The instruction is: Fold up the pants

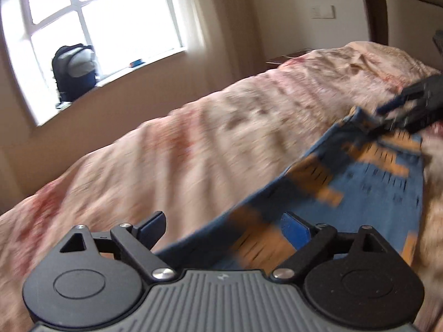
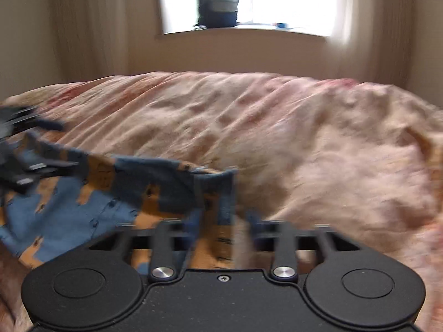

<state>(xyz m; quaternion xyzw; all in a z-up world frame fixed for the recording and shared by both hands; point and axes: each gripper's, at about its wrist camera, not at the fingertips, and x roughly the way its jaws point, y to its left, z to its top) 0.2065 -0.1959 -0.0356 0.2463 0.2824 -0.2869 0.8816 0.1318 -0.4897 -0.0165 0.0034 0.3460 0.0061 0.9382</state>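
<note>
Blue pants with orange patches (image 1: 360, 182) lie on a pink floral bedspread (image 1: 166, 152). My left gripper (image 1: 224, 227) is open, its jaws wide apart, with the pants' near edge lying between them. In the left wrist view my right gripper (image 1: 387, 119) is at the far end of the pants, blurred. In the right wrist view the right gripper (image 2: 224, 221) has its blue fingers (image 2: 256, 221) partly apart around a raised fold of the pants (image 2: 216, 193); blur hides the grip. The left gripper (image 2: 55, 152) shows at the left edge on the pants (image 2: 83, 215).
The bedspread (image 2: 304, 138) covers the whole bed. A backpack (image 2: 218, 2) stands on the window sill (image 2: 249, 30) behind it; it also shows in the left wrist view (image 1: 73, 72). A dark wooden bedpost (image 1: 373, 2) rises at the top right.
</note>
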